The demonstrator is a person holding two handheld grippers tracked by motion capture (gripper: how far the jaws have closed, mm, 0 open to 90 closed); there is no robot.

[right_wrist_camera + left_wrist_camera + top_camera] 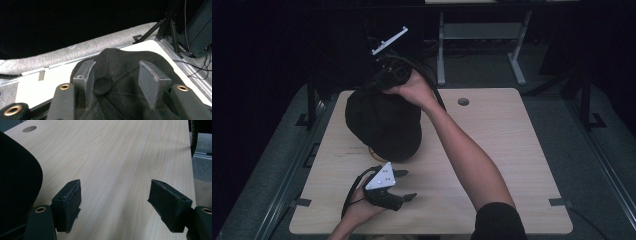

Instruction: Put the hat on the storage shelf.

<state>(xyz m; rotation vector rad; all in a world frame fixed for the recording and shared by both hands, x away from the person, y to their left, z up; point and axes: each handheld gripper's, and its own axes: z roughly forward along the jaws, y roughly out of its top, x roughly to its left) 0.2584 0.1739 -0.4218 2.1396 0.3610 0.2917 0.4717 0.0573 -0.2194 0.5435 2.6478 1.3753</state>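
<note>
A black cap (382, 125) is over the far left part of the wooden table (492, 150), its brim toward the near edge. My right gripper (384, 82) is at the cap's far side, held by a hand (414, 90). In the right gripper view its jaws straddle the crown of the black cap (117, 65). The top button (102, 85) sits between the pads and fabric fills the gap, so my right gripper (116, 77) is shut on the crown. My left gripper (404, 185) rests near the front edge, open and empty. In its own view my left gripper (115, 205) frames bare wood, with the cap's edge (17, 190) at the left.
A round cable hole (463, 101) is in the table near its far edge, also the cable hole (29, 129) in the left gripper view. The person's right forearm (462, 155) crosses the table's middle. Grey carpet (592, 165) and desk legs (517, 60) surround the table.
</note>
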